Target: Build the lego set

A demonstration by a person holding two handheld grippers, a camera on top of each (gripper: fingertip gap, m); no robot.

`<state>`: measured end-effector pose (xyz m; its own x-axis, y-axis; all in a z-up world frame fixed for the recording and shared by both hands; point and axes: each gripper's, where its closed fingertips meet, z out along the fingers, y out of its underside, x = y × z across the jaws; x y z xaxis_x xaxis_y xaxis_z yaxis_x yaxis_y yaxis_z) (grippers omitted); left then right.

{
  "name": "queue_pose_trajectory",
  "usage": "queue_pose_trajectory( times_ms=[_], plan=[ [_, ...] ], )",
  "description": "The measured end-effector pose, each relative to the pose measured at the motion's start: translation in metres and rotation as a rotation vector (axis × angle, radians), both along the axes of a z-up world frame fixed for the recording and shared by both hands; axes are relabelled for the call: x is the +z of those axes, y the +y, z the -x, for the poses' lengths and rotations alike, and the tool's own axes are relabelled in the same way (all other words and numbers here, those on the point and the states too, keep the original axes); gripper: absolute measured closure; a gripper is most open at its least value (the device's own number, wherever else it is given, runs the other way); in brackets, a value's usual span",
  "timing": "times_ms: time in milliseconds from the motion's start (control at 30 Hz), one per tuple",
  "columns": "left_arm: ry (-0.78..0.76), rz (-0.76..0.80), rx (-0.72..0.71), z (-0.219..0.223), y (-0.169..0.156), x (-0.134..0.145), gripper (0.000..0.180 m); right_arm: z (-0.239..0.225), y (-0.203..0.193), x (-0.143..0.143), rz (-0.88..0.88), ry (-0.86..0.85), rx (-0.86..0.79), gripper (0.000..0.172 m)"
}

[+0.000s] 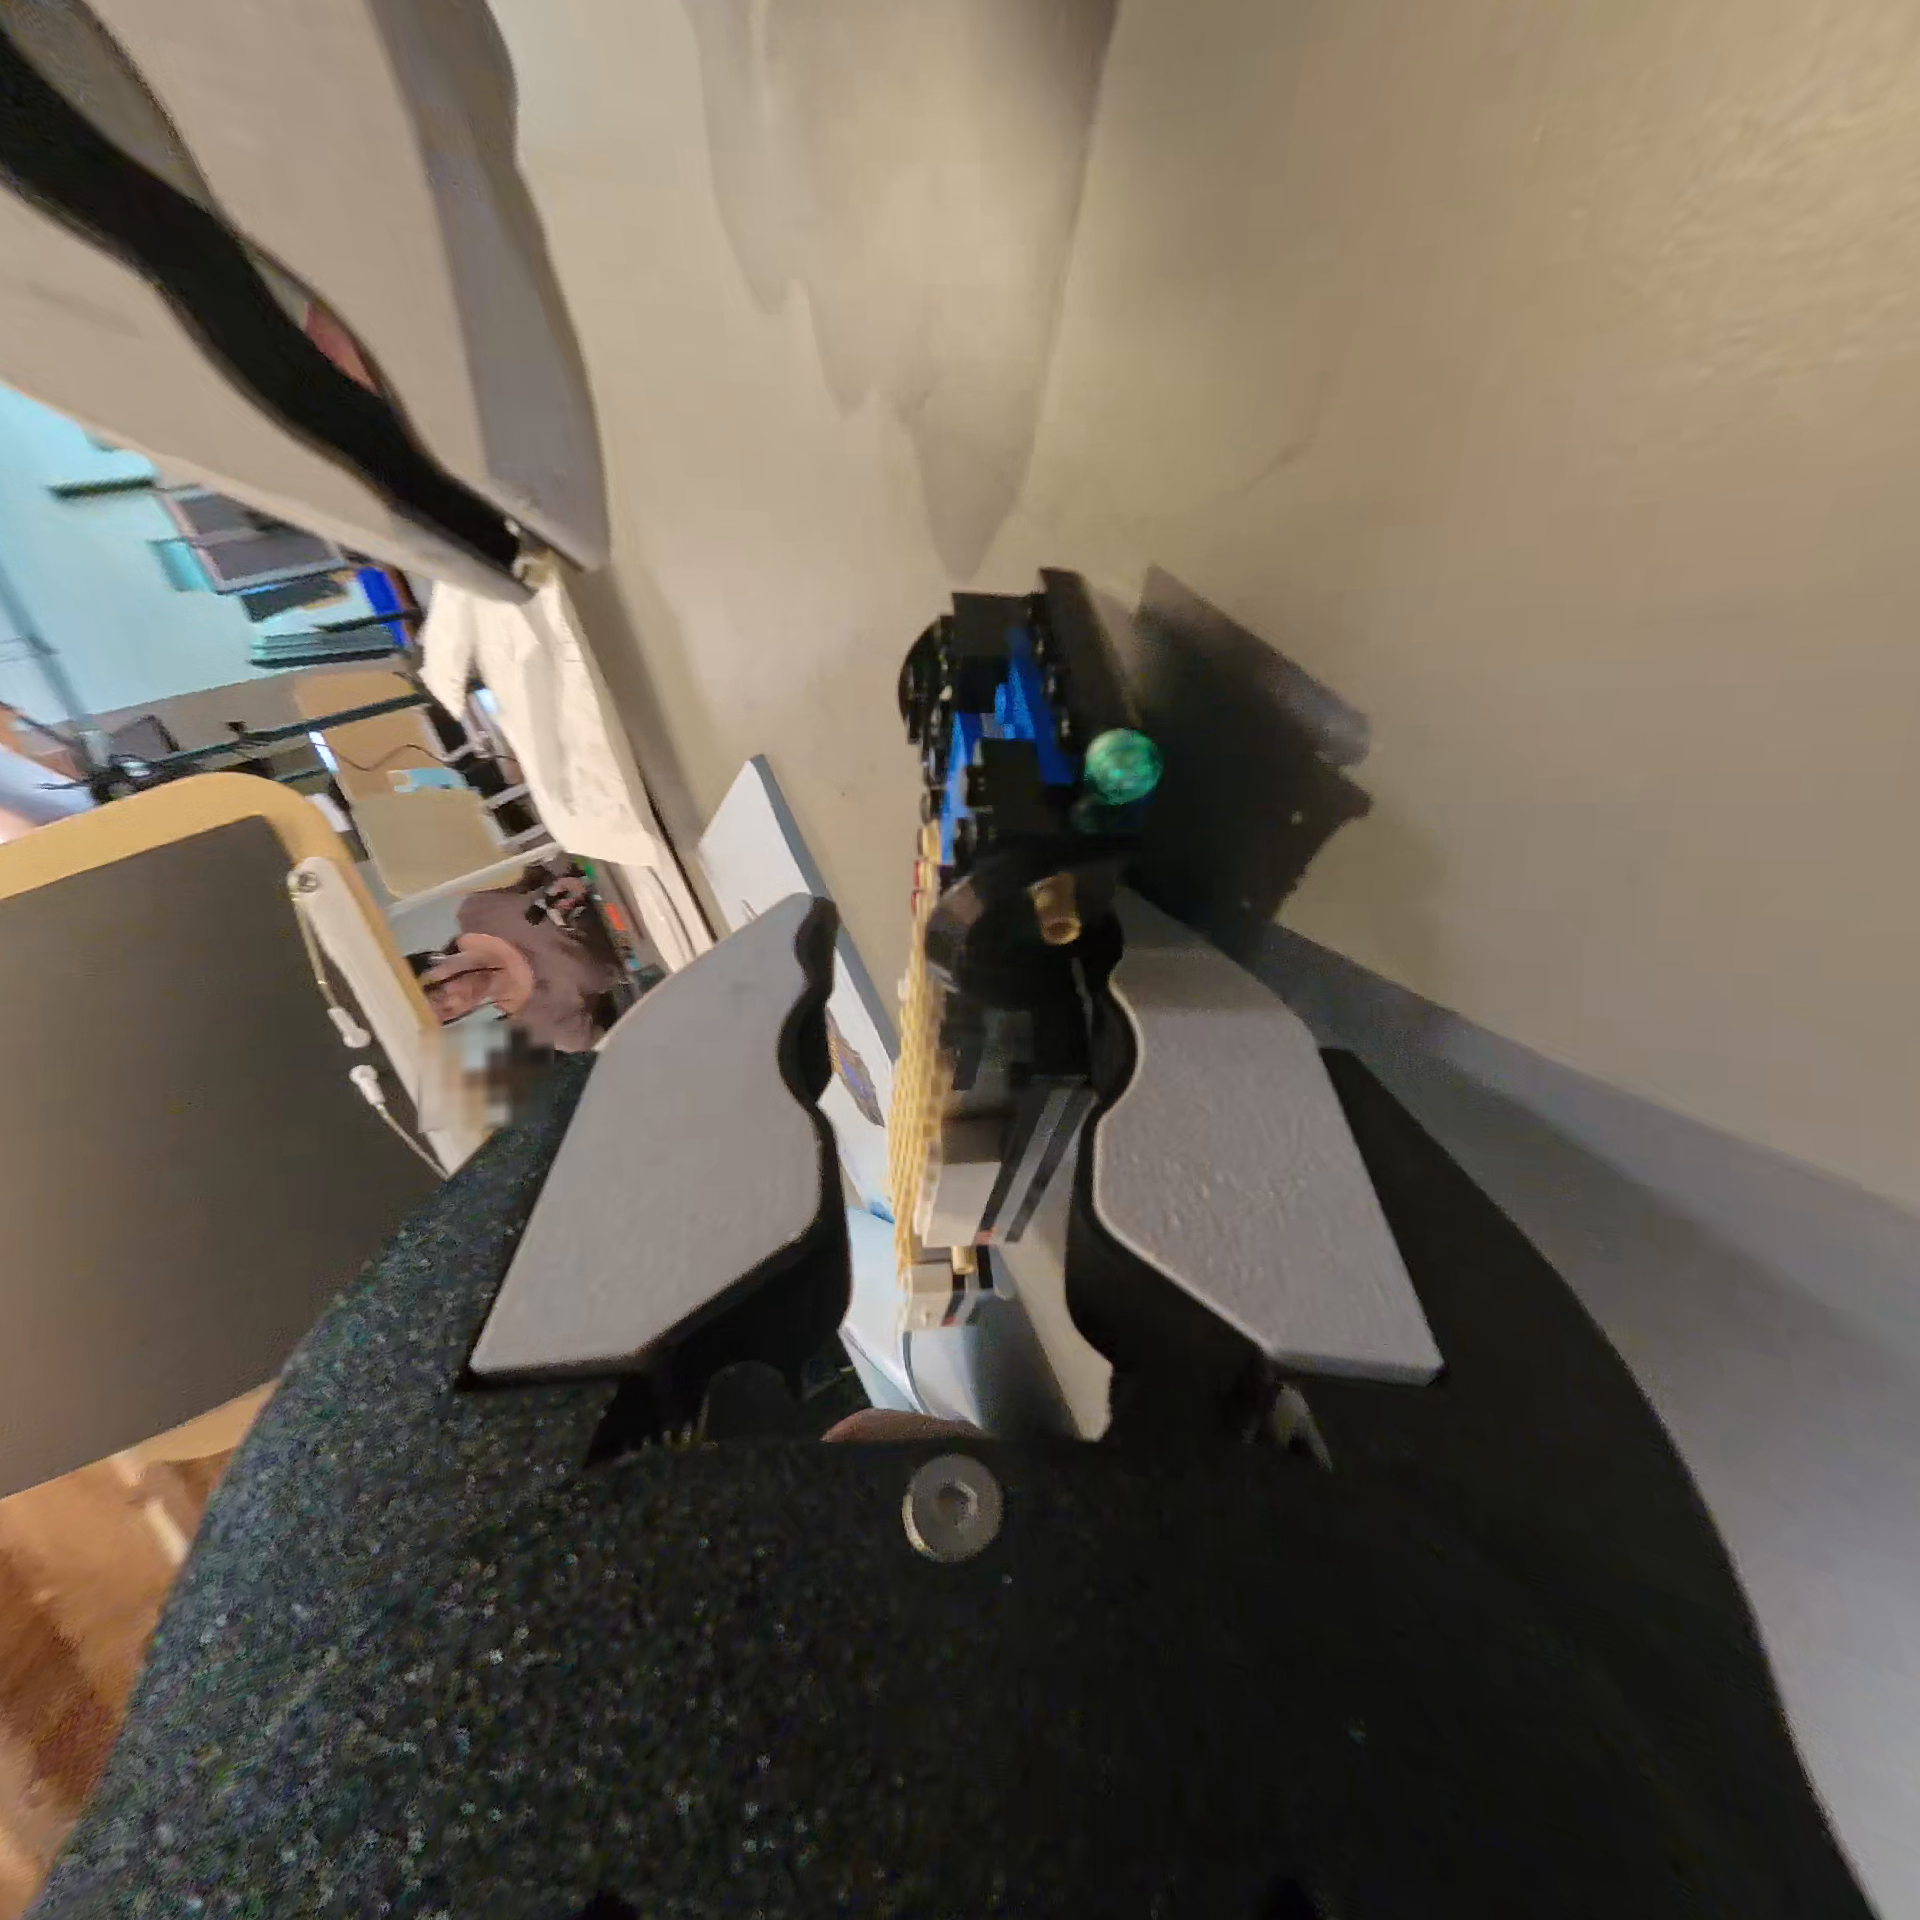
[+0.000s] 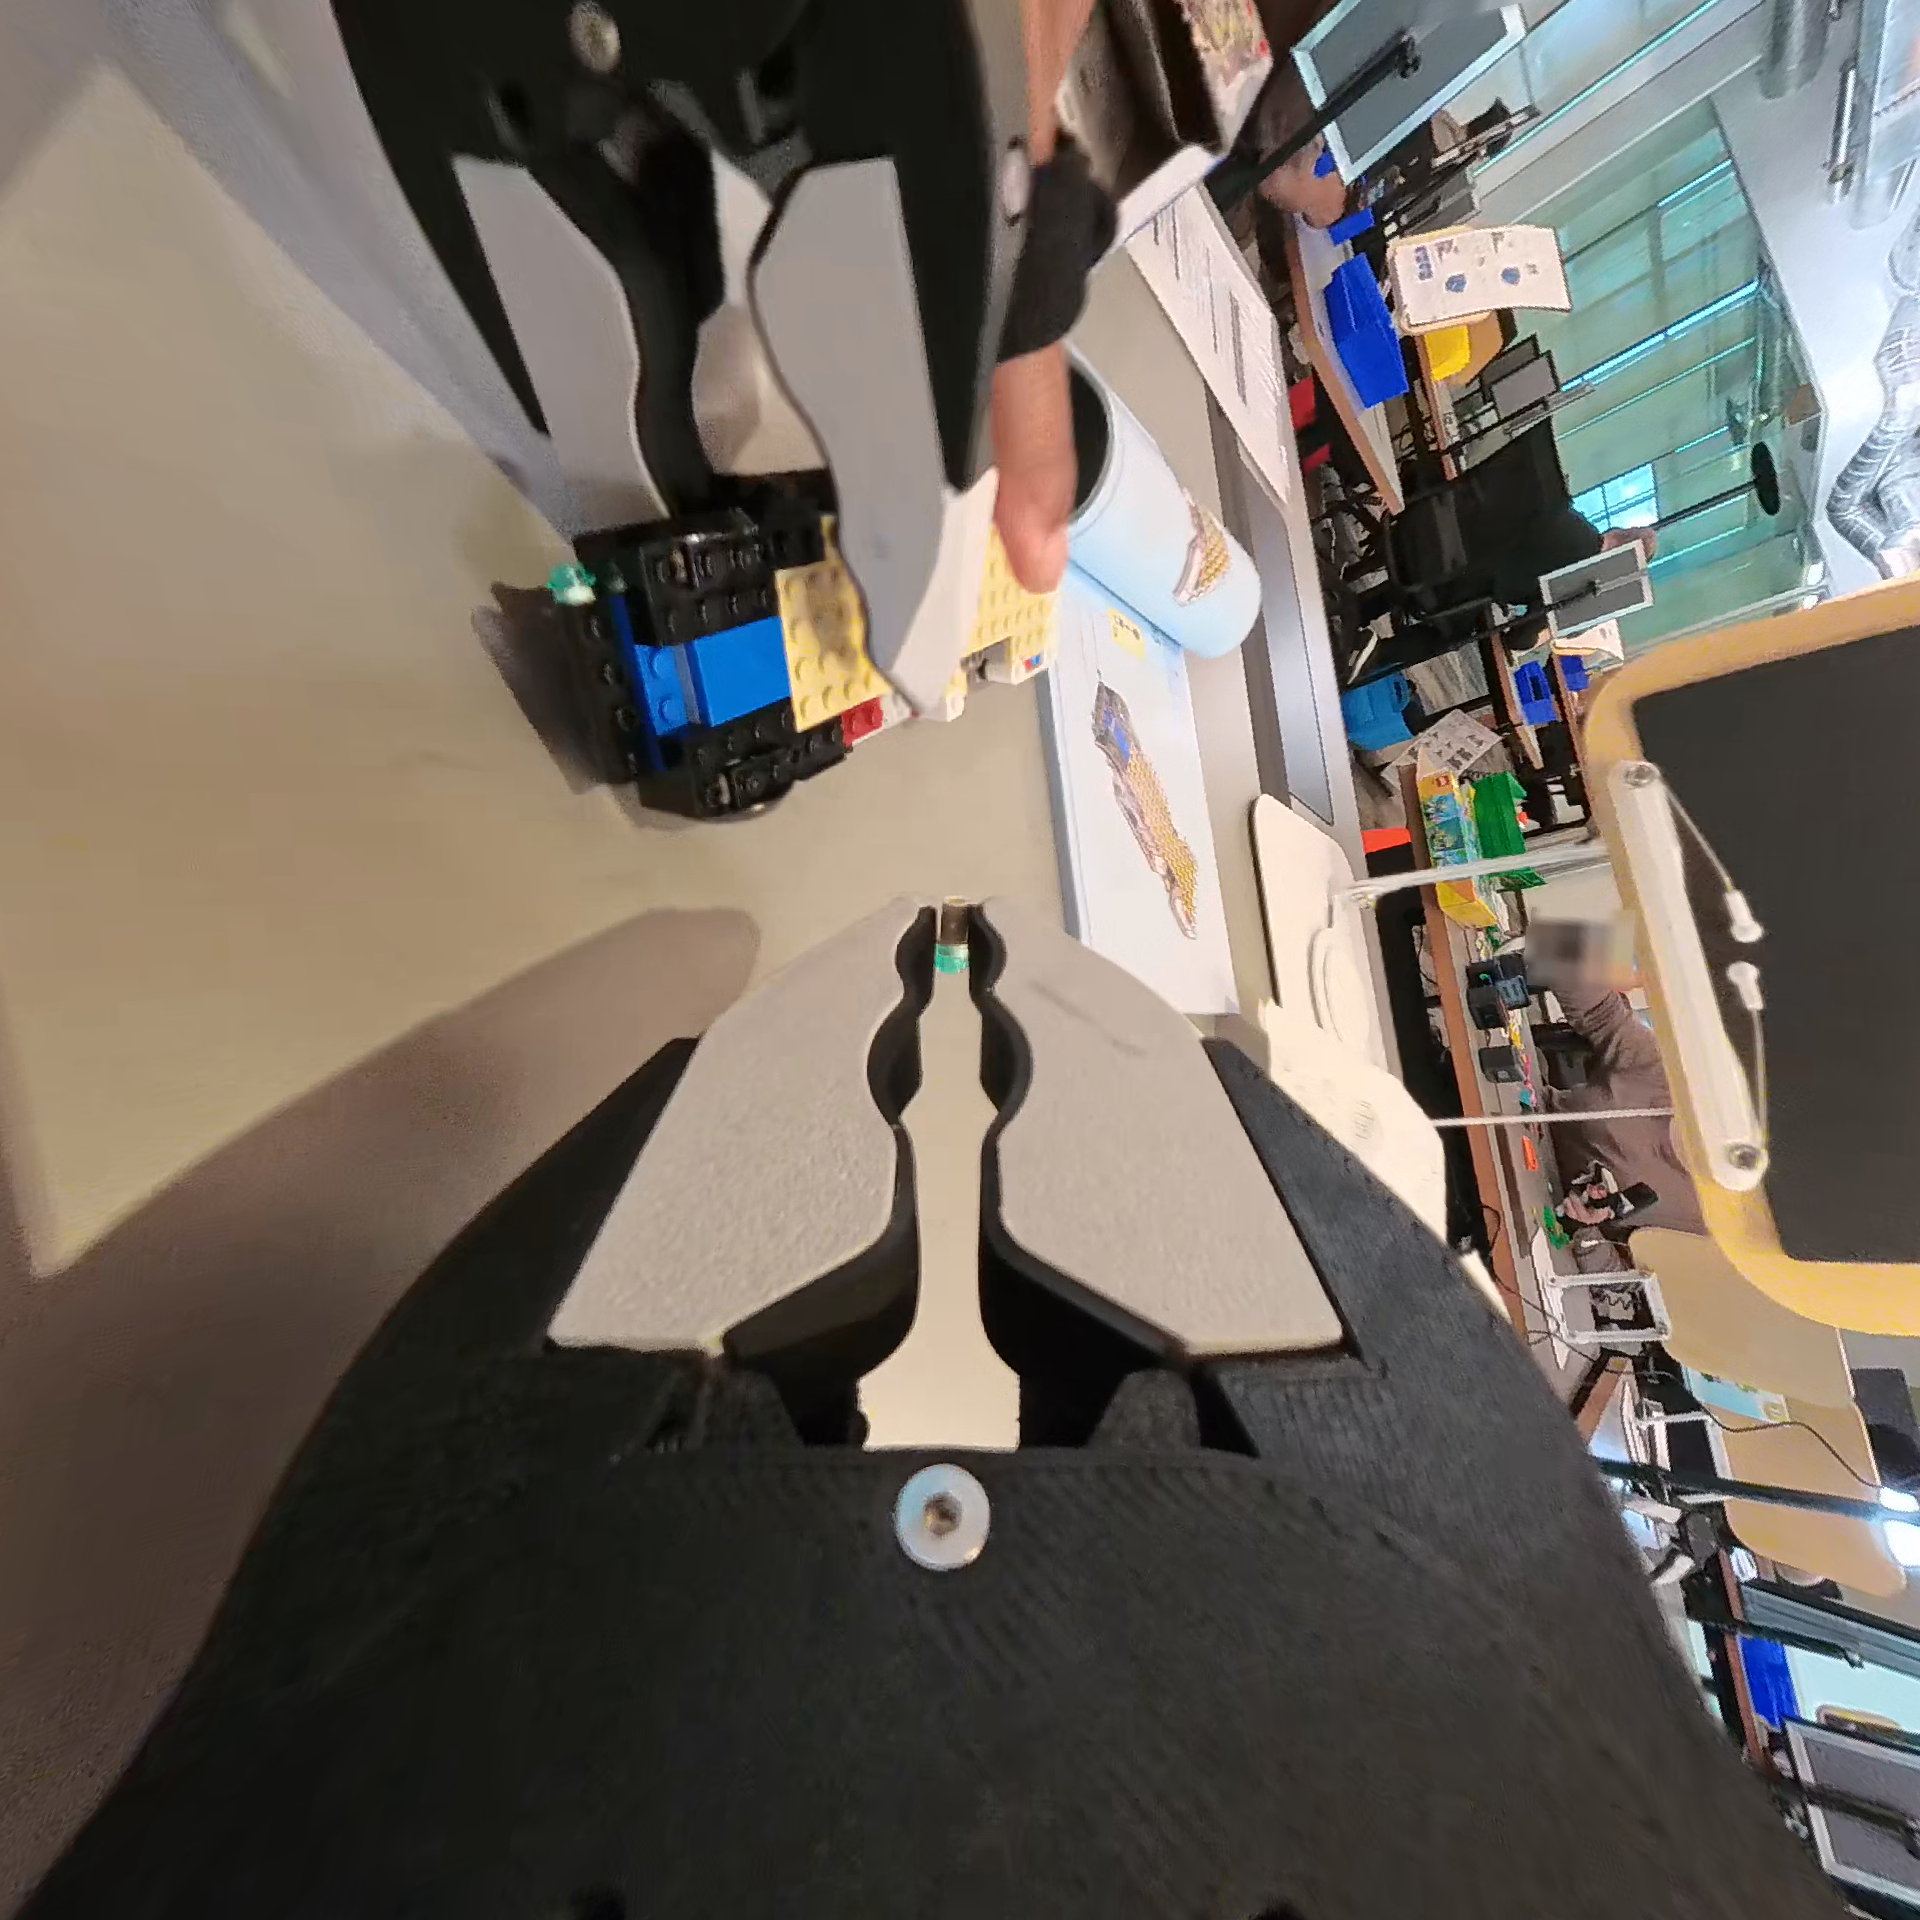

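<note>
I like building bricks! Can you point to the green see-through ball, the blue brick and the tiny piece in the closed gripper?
Green see-through ball (image 1: 1120, 766): left wrist view, its middle.
Blue plastic brick (image 2: 736, 672): right wrist view, smooth side.
Tiny brown-and-green round piece (image 2: 952, 940): right wrist view, between the hand-held gripper's fingertips.

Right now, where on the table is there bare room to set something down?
Bare tabletop lies between the brick model and the right gripper. It is crowded past the model: instruction booklet, pale blue cup, left gripper.

black, blue and tan brick model (image 2: 727, 644) lying on table (image 2: 312, 831).
</note>
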<state>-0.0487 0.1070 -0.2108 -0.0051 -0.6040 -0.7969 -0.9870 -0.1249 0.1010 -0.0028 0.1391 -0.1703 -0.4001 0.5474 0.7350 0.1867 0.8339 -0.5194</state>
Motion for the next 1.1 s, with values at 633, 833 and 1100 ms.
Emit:
queue_pose_trajectory(
  times_ms=[633,833,1100],
  plan=[
    [-1.326,0.113,0.257,-0.02,0.007,0.073,0.149,0.011,-0.007,0.017,-0.091,0.147,-0.086,0.166],
    [-1.518,0.185,0.291,-0.039,0.018,0.061,0.161,0.01,-0.014,0.023,-0.122,0.18,-0.1,0.166],
    [-1.631,0.247,0.257,-0.049,0.015,0.067,0.167,0.008,-0.019,0.033,-0.123,0.231,-0.087,0.166]
  ],
)
